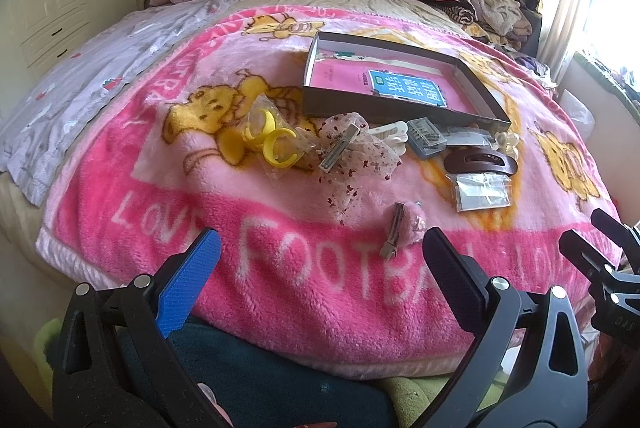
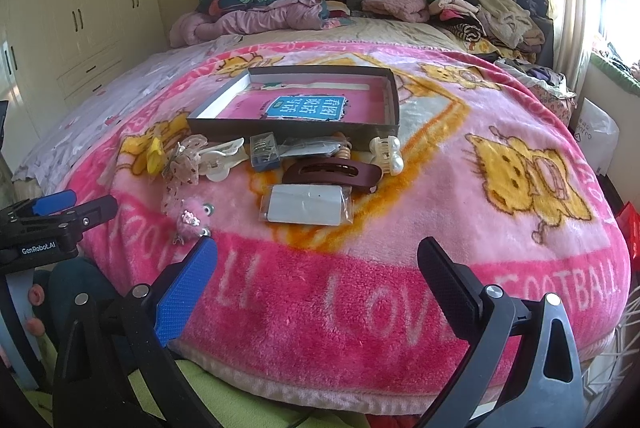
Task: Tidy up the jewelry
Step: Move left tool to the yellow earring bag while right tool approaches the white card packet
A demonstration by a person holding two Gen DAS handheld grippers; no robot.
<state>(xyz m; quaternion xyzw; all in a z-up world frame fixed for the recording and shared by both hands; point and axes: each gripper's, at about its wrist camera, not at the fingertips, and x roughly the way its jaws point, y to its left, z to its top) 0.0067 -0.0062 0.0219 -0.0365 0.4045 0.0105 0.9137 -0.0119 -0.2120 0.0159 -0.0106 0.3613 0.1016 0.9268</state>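
left gripper (image 1: 320, 260) spread, pink hair clip (image 1: 404, 228) between fingertips — untouched

hair clips (image 2: 332, 172), open box (image 2: 394, 96), pink blanket (image 2: 440, 228)

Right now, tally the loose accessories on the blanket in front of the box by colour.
Yellow: 1, bag of rings
Pink: 2, mesh bow clip, fuzzy clip
White or cream: 2, snap clips, claw clip
Brown: 1, large clip
Blue-grey: 1, small case
Clear: 1, packet
Total: 8; smaller pieces behind are hidden.
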